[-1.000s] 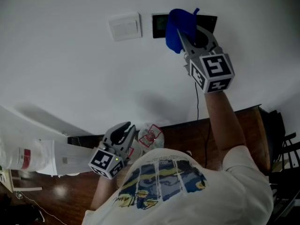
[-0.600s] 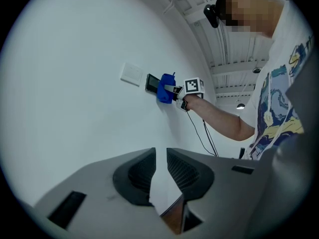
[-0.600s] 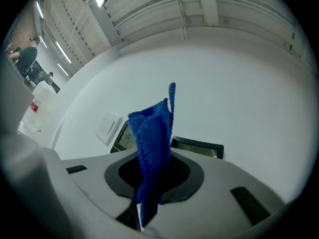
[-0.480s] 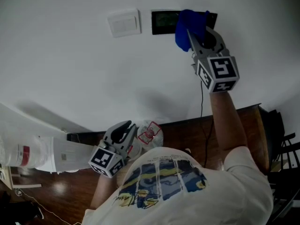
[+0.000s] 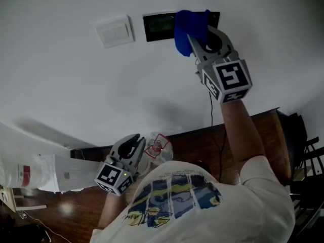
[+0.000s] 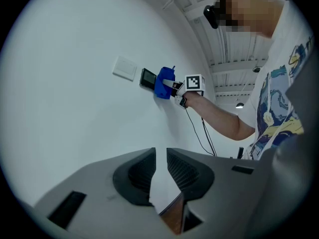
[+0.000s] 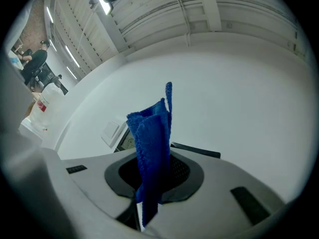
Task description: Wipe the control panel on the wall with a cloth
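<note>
The right gripper (image 5: 196,36) holds a blue cloth (image 5: 187,24) on the control panel (image 5: 158,27) (white switch (image 5: 115,32) beside it).

A bunched blue cloth (image 5: 188,26), clamped upright between the jaws of my right gripper (image 5: 196,38), covers the right part of a dark rectangular control panel (image 5: 159,27) on the white wall (image 5: 76,85).

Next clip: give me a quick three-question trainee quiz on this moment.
1. True or false: the left gripper holds the blue cloth.
2. In the head view, what is on the wall left of the control panel? A white switch plate; B clock; C mirror.
3. Fill in: the jaws of the right gripper are shut on the ____.
Key: 1 false; 2 A; 3 cloth.
</note>
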The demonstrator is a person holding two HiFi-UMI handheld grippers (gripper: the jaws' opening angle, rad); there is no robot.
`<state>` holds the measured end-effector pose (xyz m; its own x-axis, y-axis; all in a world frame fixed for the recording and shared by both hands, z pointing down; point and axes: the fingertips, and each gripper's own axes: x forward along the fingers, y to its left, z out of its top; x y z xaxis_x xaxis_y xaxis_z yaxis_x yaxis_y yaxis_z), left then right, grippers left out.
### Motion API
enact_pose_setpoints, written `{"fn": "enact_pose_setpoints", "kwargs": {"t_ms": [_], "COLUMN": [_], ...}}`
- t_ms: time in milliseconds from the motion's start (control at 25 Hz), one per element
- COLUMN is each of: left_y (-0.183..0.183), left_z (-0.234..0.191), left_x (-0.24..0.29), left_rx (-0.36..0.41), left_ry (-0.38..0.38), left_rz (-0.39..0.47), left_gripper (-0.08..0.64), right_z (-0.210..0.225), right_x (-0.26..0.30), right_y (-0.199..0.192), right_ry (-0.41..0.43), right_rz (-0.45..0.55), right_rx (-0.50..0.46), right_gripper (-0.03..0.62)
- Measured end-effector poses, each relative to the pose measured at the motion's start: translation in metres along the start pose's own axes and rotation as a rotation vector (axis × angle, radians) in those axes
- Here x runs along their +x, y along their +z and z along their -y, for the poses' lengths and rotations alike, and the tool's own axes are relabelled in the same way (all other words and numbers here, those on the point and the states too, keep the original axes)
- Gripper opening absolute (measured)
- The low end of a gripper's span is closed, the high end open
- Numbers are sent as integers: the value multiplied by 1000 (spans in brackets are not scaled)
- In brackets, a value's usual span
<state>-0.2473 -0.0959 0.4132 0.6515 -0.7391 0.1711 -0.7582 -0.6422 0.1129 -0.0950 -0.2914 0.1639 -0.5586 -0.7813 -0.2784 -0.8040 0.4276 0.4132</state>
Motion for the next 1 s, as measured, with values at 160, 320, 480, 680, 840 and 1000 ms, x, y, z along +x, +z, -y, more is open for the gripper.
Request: {"fn": "enact_pose_setpoints", "kwargs": {"t_ms": [160,320,480,680,840,1000], "left_y": [2,6,9,16,17,11], "left_z": [14,28,39,52,62,67], "left_x": [22,44,59,76,84,92], "left_rx": [-17,-25,-28,-39,-62,-40], "left_ry": [-6,5,26,50,62,62], "left_rz": [-3,3,-5,19,20,-8], "left_gripper": [48,48,48,48,48,48], "right_z": [19,35,60,89,108,124], "right_x": [0,-7,-21,-35,-46,-47], "right_y": [-9,-13,-19,-31,-39,-52], "right_ry": [14,36,27,21,1,-4], "right_rz": [-15,-6,8,5,-6,-23], "right_rx": [7,20,34,23,20,36], "right_gripper": [84,84,84,84,84,84]}}
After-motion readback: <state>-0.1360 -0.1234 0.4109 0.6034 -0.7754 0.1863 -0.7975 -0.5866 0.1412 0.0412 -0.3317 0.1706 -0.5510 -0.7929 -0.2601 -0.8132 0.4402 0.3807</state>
